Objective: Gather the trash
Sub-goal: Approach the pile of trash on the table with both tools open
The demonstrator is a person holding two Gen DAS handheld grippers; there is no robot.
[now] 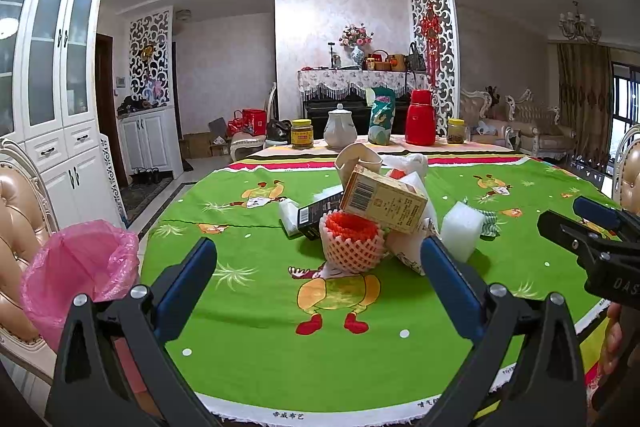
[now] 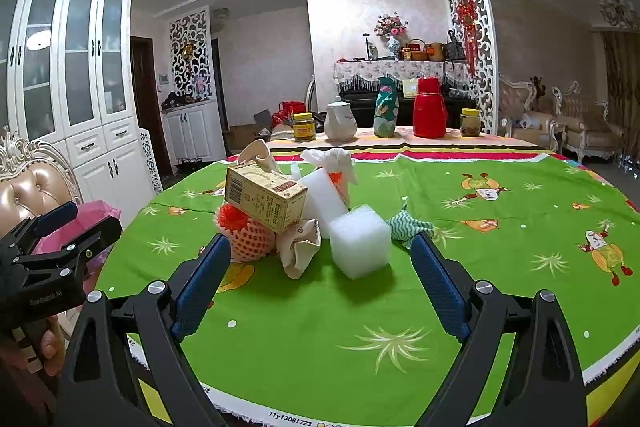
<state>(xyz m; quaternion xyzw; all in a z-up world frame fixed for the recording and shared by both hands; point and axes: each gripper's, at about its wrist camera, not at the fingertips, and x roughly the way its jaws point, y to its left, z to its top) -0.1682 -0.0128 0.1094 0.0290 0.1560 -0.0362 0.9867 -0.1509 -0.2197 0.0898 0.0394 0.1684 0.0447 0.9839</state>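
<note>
A pile of trash sits mid-table on the green cloth: a tan carton leaning on an orange foam fruit net, a black box, crumpled paper cups, a white foam block and a green-striped rag. My left gripper is open and empty, in front of the fruit net. My right gripper is open and empty, in front of the foam block and the cups. A pink bag hangs open on a chair at the table's left.
Jars, a white teapot, a wrapped bottle and a red thermos stand along the far table edge. Padded chairs stand at the left and right. The table's front edge is close below the grippers.
</note>
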